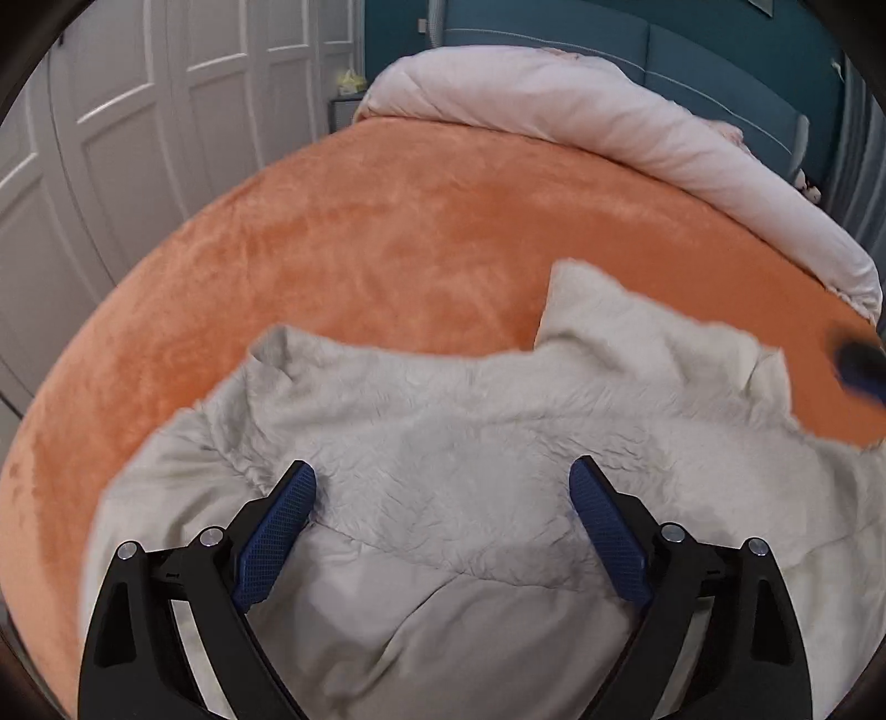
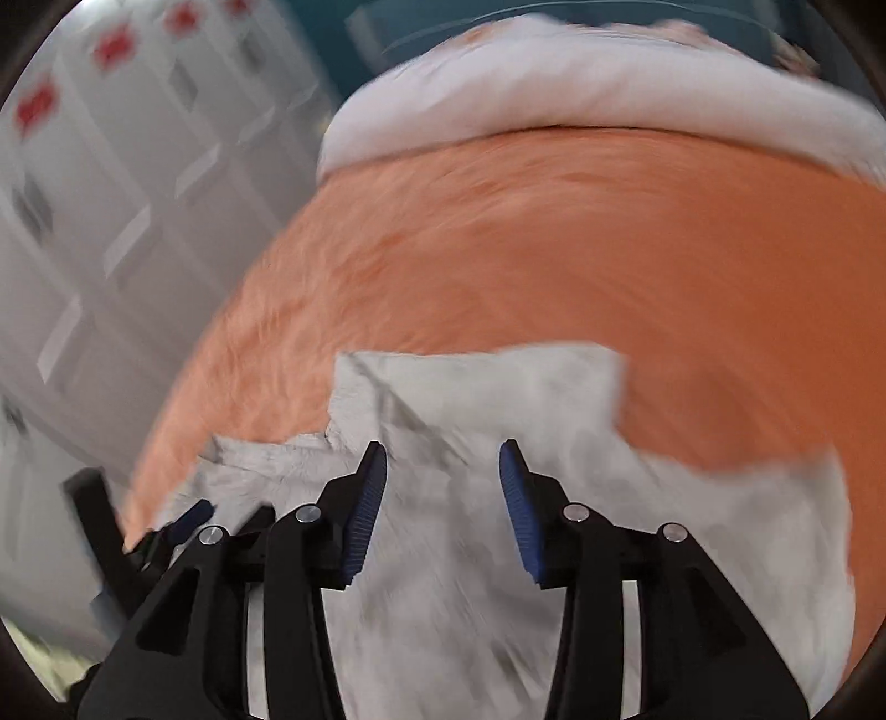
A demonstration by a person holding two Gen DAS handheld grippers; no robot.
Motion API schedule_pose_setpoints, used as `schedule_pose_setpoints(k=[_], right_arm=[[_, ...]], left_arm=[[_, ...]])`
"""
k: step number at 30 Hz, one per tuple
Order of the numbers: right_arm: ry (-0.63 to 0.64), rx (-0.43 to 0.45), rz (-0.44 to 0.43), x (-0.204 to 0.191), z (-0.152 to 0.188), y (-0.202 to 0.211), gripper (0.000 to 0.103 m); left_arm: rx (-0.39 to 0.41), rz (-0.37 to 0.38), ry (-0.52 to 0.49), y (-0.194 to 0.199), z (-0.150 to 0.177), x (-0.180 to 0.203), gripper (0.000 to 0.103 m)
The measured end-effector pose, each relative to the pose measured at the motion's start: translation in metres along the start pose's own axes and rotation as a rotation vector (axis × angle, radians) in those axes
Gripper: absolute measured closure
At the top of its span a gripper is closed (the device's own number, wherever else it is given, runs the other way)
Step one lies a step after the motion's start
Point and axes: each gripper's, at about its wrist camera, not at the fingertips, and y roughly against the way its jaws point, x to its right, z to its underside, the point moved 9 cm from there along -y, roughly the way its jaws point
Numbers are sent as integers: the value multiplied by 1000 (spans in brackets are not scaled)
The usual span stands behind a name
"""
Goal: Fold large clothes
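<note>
A large pale beige garment (image 1: 443, 443) lies crumpled on the orange bed cover (image 1: 360, 249), with a sleeve or corner sticking up toward the far right. My left gripper (image 1: 443, 476) hovers just above the garment's near part, jaws wide open and empty. In the blurred right wrist view the same garment (image 2: 470, 399) lies under my right gripper (image 2: 443, 459), which is open and empty. The left gripper (image 2: 177, 526) shows at the lower left there. A dark blurred bit of the right gripper (image 1: 858, 365) shows at the left view's right edge.
A rolled white duvet (image 1: 581, 111) lies across the far end of the bed, against a teal headboard (image 1: 692, 50). White panelled wardrobe doors (image 1: 138, 111) stand close along the bed's left side.
</note>
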Motion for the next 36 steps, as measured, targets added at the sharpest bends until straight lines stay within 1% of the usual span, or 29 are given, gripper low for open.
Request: schedule_pose_setpoints(k=[2, 3, 4, 5, 6, 7, 8, 9, 10, 11, 12, 13, 14, 15, 16, 17, 18, 20, 22, 24, 26, 28, 29, 30, 32, 34, 36], right_arm=[[48, -45, 8, -19, -12, -35, 61], [49, -81, 6, -29, -18, -61, 61], [44, -97, 4, -35, -17, -70, 59], [30, -126, 1, -40, -20, -90, 55], [22, -150, -1, -42, -16, -101, 55], [25, -188, -7, -45, -13, -110, 70], [68, -220, 3, -50, -10, -123, 86], [97, -209, 21, -49, -11, -123, 88], [97, -189, 33, -43, -14, -124, 91], [37, -181, 23, -30, -18, -126, 94], [-35, -175, 0, -20, -19, -124, 94], [-67, -152, -1, -14, -22, -118, 94], [-80, -76, 57, -7, -28, -100, 89], [-67, -5, 96, -4, -33, -77, 89], [-62, 36, 83, -6, -34, -61, 89], [-62, 81, 42, -9, -28, -34, 89], [-62, 97, 36, -9, -20, -17, 89], [-63, 116, 40, -5, 7, 18, 89], [-67, 106, 36, -1, 47, 49, 88], [-63, 91, 52, 1, 83, 68, 88], [-59, 88, 72, -1, 106, 78, 88], [-63, 90, 62, -5, 119, 84, 86], [-54, 102, 80, -7, 121, 85, 80], [-45, 110, 91, -8, 121, 84, 78], [-24, 137, 132, -12, 117, 76, 78], [-38, 111, 145, -11, 121, 61, 78], [-80, 81, 144, -6, 131, 44, 78]], left_arm=[[28, -10, -13, -2, 3, 0, 11], [30, -11, -7, -4, 4, 0, 11], [30, -11, -3, -7, 5, -1, 10], [29, -11, -1, -8, 7, 1, 10], [29, -10, 2, -10, 8, 0, 10], [30, -8, 5, -11, 9, 1, 10], [33, -5, 8, -11, 9, 1, 10], [36, 0, 14, -12, 10, -1, 9], [38, 3, 18, -13, 11, 0, 9], [38, 4, 18, -13, 12, 2, 9], [37, 3, 18, -14, 12, 3, 8], [36, -1, 16, -15, 12, 3, 8], [34, -3, 14, -15, 12, 3, 8], [33, -2, 14, -15, 12, 3, 8], [32, -1, 15, -15, 12, 3, 8], [31, -2, 15, -15, 12, 3, 8], [30, -3, 14, -16, 12, 3, 8], [27, -8, 10, -15, 11, 3, 8], [23, -21, 1, -11, 10, 3, 8], [11, -42, -12, -1, 12, 3, 9], [3, -60, -6, 17, 15, 1, 9], [1, -58, 14, 35, 20, -3, 9], [-1, -52, 25, 48, 24, -6, 9], [-1, -57, 27, 56, 26, -10, 9], [-5, -76, 26, 71, 31, -22, 9], [-12, -95, 43, 84, 37, -40, 9], [-12, -92, 81, 95, 45, -64, 9]])
